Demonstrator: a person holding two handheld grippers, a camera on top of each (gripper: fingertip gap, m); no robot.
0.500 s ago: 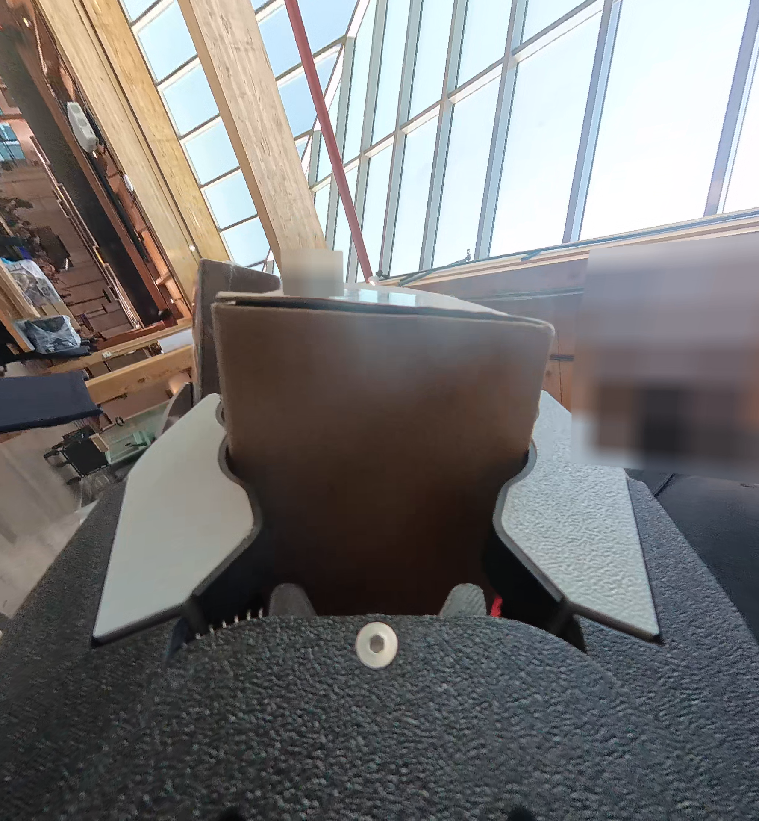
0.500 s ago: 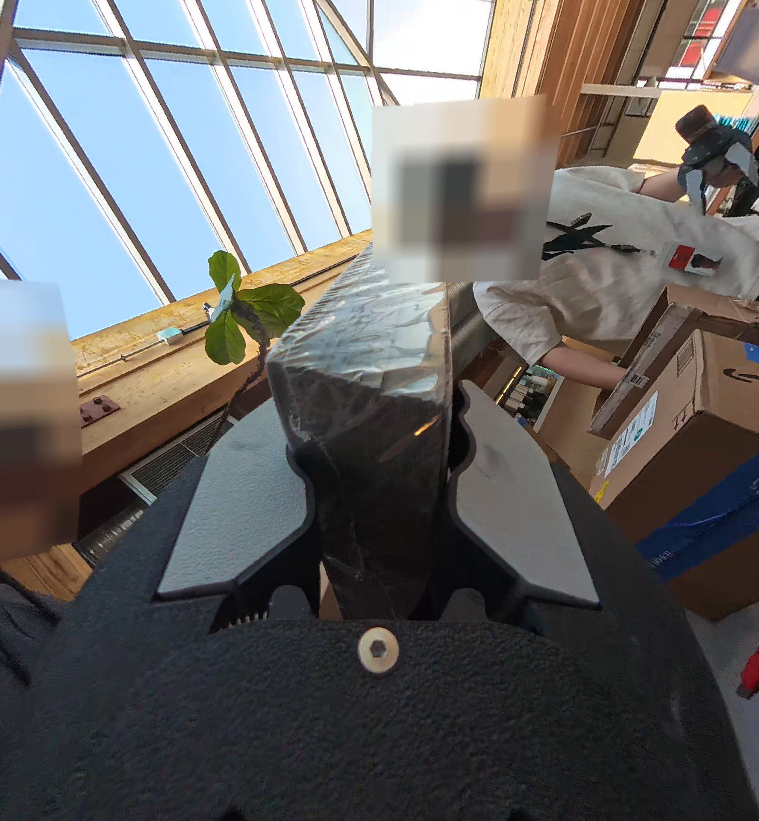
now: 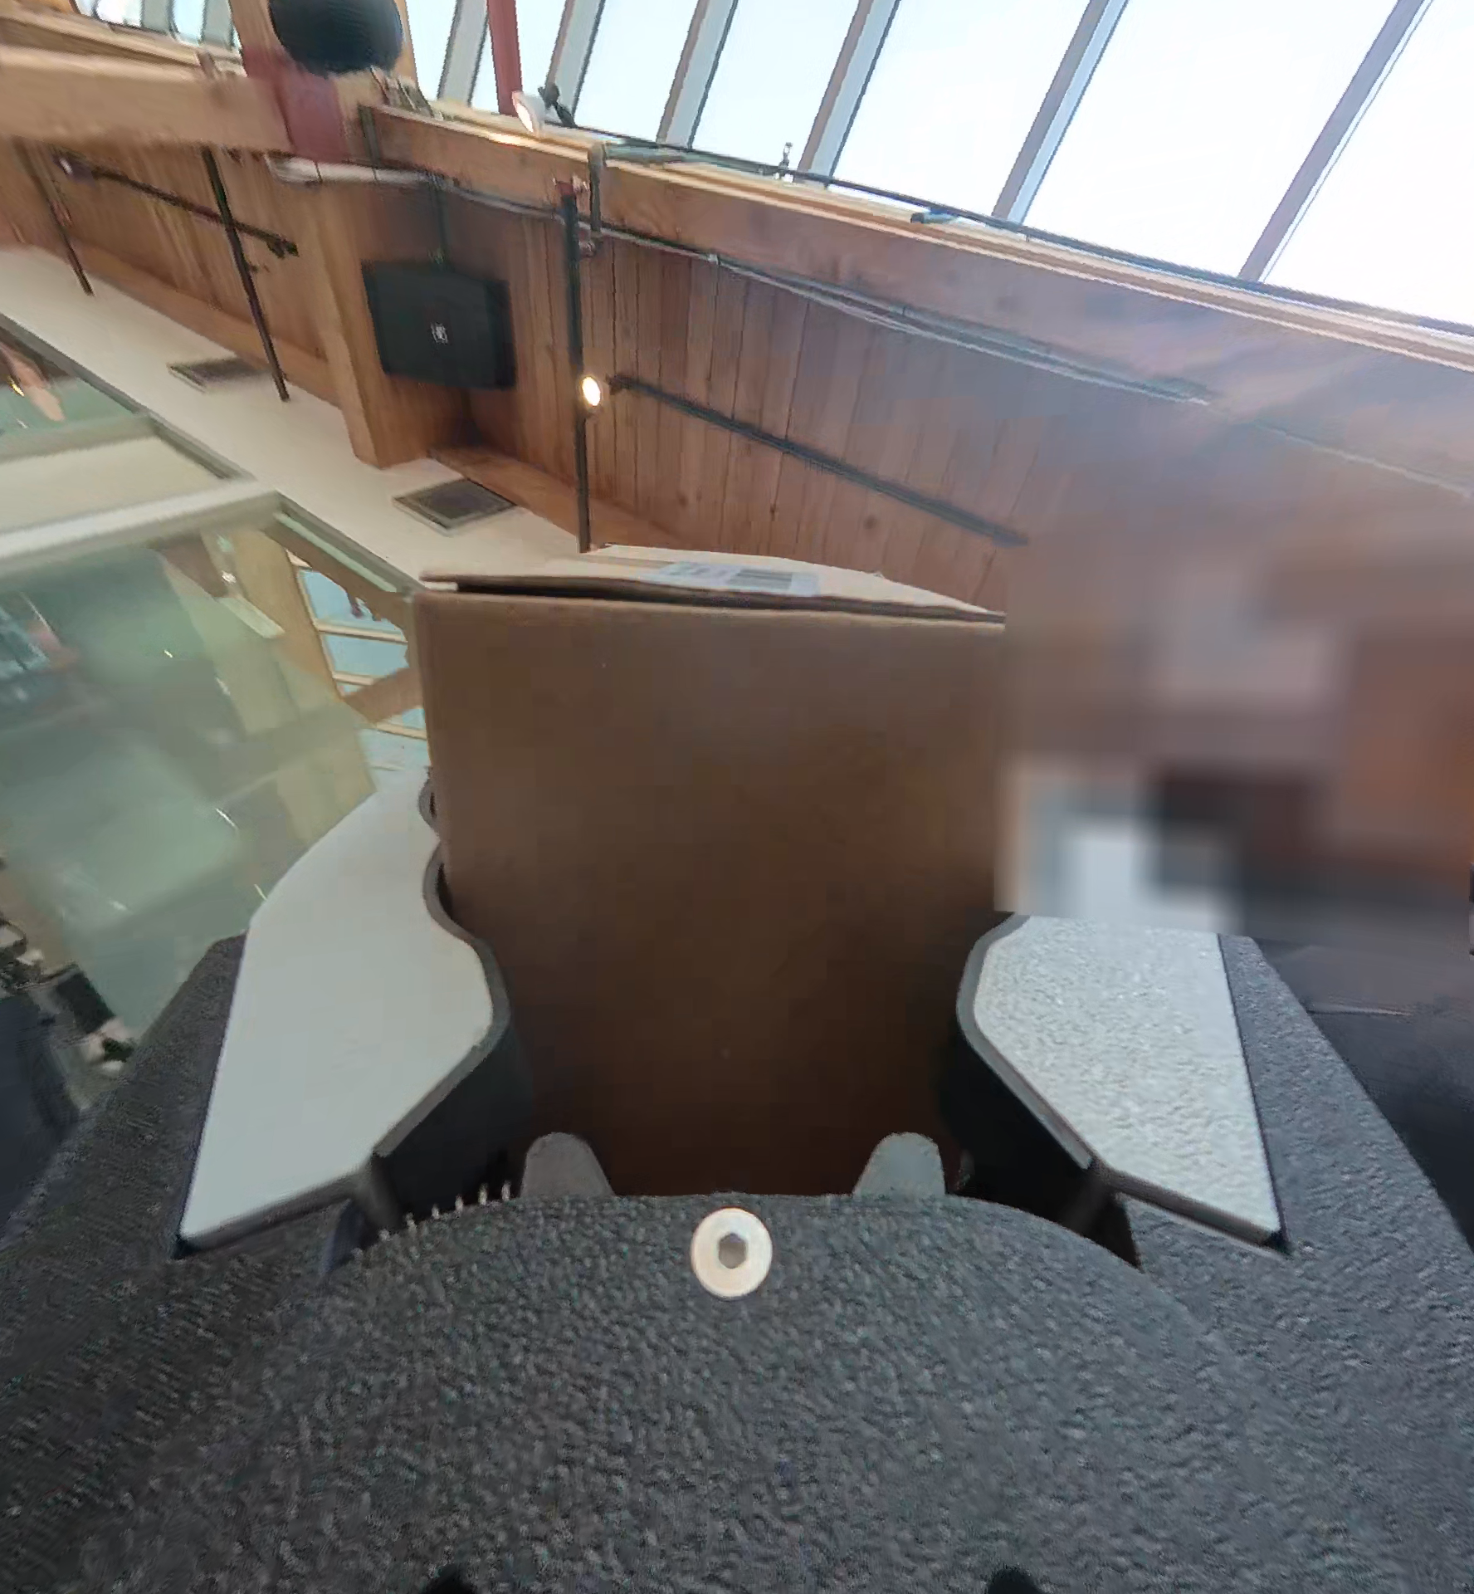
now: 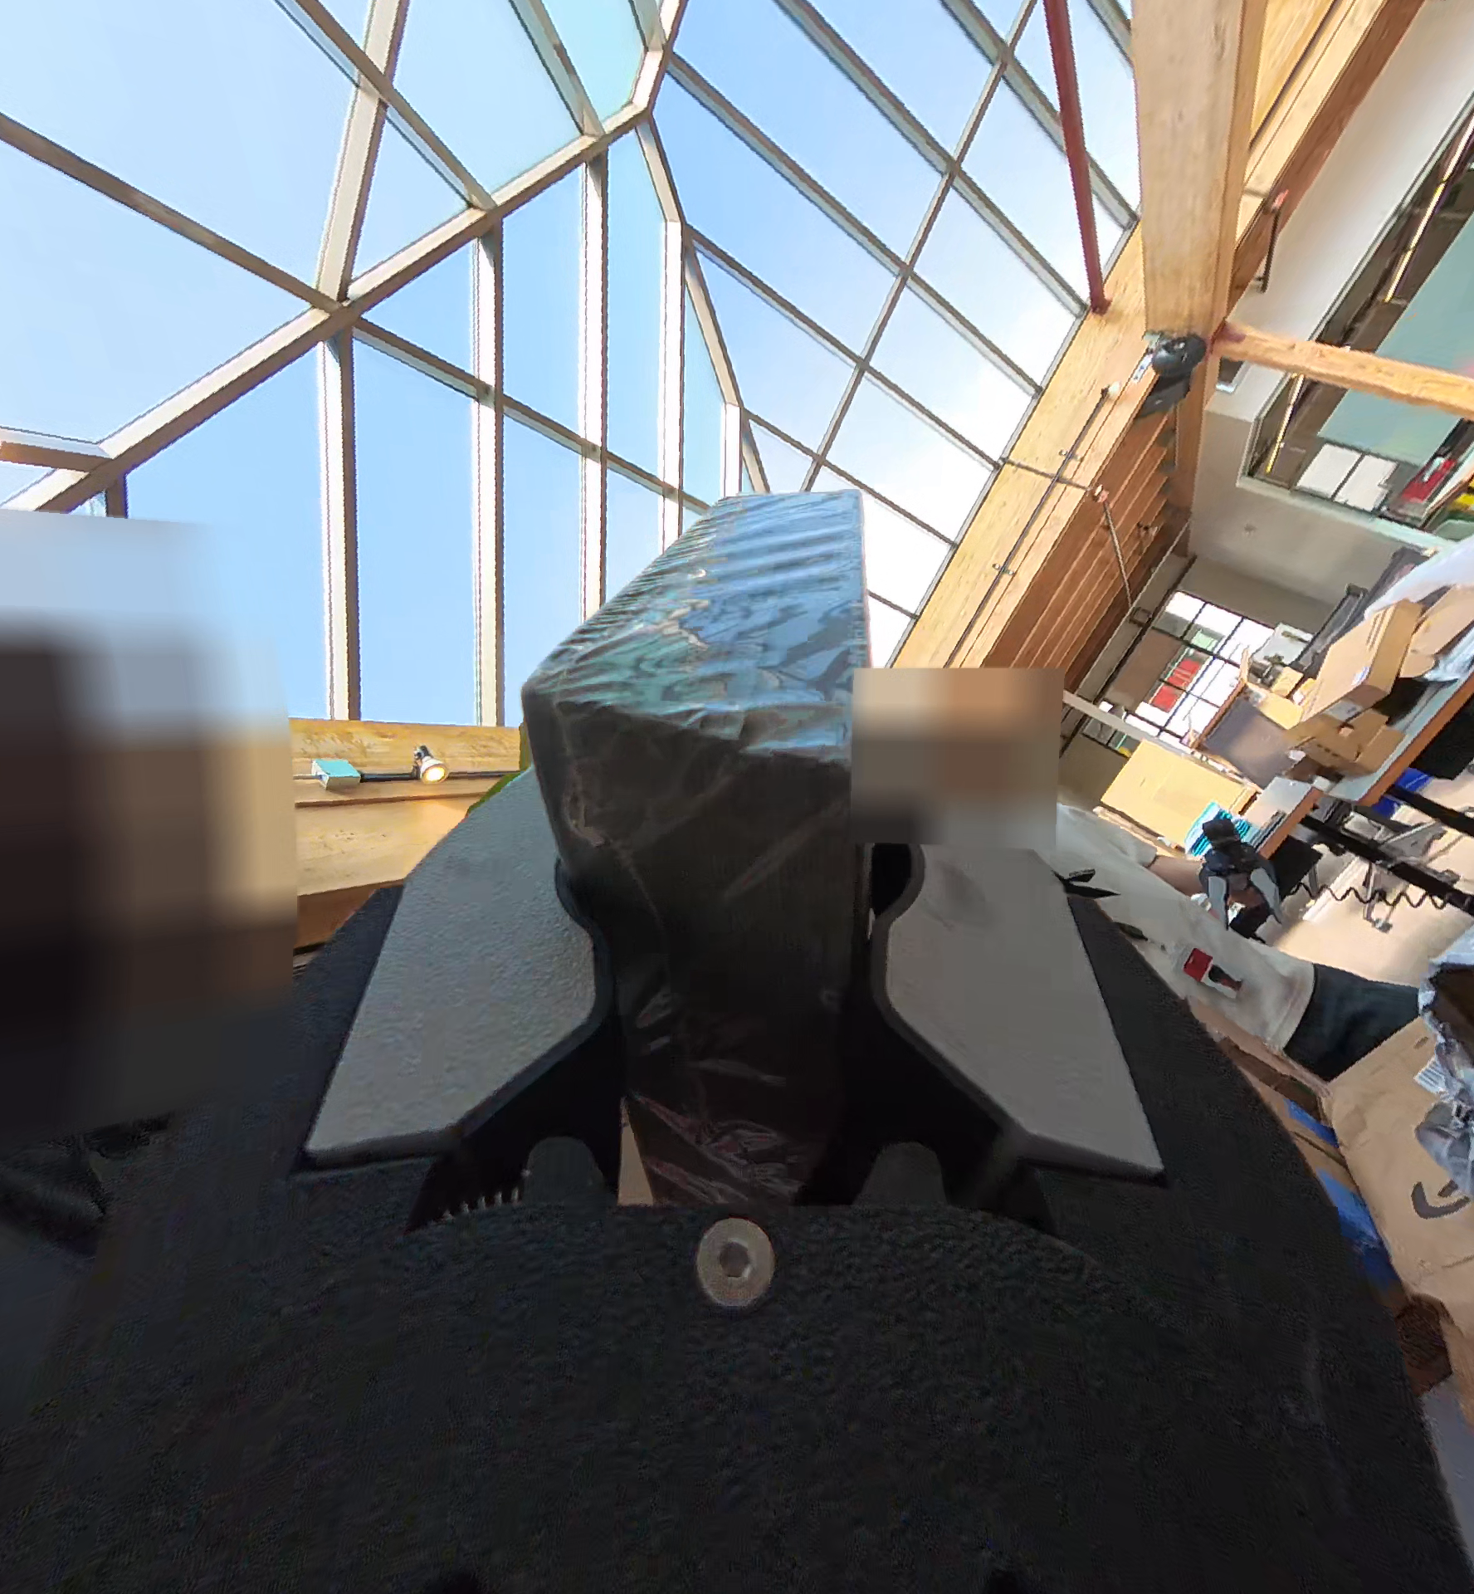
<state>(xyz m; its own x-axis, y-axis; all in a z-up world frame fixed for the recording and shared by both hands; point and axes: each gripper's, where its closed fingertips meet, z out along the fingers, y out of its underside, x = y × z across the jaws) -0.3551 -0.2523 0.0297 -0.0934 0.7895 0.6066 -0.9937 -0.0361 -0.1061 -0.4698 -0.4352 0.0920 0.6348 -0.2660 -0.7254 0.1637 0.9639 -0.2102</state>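
Note:
My left gripper [image 3: 716,862] is shut on a brown cardboard box [image 3: 716,819] that fills the gap between its fingers and stands up past them; a label sits on the box's top face. My right gripper [image 4: 716,862] is shut on a black box wrapped in shiny clear film [image 4: 716,776], held upright between its fingers. Both grippers point steeply upward toward the glass roof. The fingertips of both are hidden behind the held boxes.
Wooden wall with black pipes and a black speaker [image 3: 440,323] is ahead of the left gripper. At the right of the right wrist view are cardboard boxes [image 4: 1423,1208], a person in a white shirt [image 4: 1190,949] and tables with packages [image 4: 1363,681]. The left gripper's tips are roughly 25 centimetres from the right gripper's.
Both grippers have tilted and turned: the left view swung from windows to the wooden wall, the right view swung up toward the glass roof. Both boxes stay gripped.

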